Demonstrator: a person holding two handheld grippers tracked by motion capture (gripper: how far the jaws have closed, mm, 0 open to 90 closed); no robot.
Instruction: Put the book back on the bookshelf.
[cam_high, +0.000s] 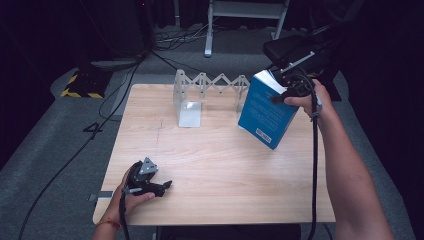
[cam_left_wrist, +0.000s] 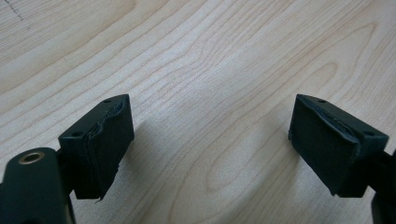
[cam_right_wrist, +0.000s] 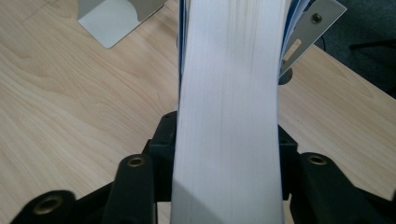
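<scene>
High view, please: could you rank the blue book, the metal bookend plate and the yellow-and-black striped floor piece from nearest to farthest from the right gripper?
1. blue book, clamped in the right gripper.
2. metal bookend plate, table's far middle.
3. yellow-and-black striped floor piece, far left, off the table.

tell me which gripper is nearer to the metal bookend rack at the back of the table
Right. The right gripper holds the blue book up just beside the right end of the bookend rack. The left gripper rests at the table's near left edge, far from it.
</scene>
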